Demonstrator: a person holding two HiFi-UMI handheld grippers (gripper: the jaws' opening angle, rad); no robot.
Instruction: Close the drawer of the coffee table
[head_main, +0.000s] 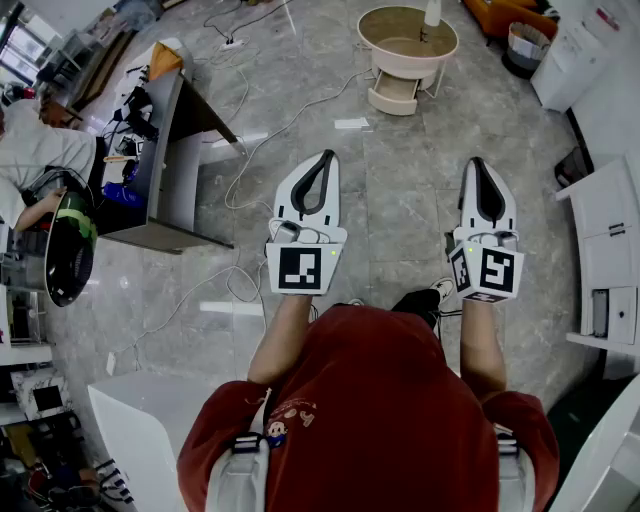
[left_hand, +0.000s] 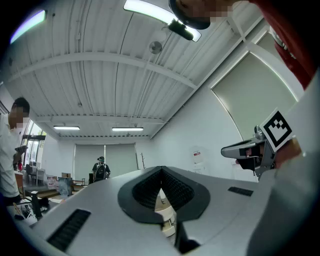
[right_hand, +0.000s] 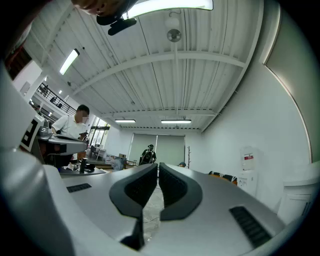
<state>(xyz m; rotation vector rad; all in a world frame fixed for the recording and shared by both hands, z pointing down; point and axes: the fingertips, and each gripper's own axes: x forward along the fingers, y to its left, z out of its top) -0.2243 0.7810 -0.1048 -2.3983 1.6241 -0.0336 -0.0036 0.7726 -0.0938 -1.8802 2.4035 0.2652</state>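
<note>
The round cream coffee table (head_main: 440, 58) stands far across the stone floor at the top of the head view. Its drawer (head_main: 393, 93) is pulled out toward me. A white object (head_main: 432, 12) stands on the tabletop. Both grippers hover well short of the table, held out in front of my chest and pointing a little above level. My left gripper (head_main: 328, 156) is shut with nothing in it; in the left gripper view (left_hand: 161, 170) a sliver of the cream table (left_hand: 166, 216) shows below the closed tips. My right gripper (head_main: 479, 162) (right_hand: 158, 166) also looks shut and empty.
A grey desk (head_main: 170, 150) with clutter stands to the left, beside a seated person (head_main: 40, 150). Cables (head_main: 262, 130) trail over the floor between the desk and the table. White cabinets (head_main: 612, 250) line the right side. A bin (head_main: 525, 45) sits at top right and a white counter (head_main: 140, 420) at lower left.
</note>
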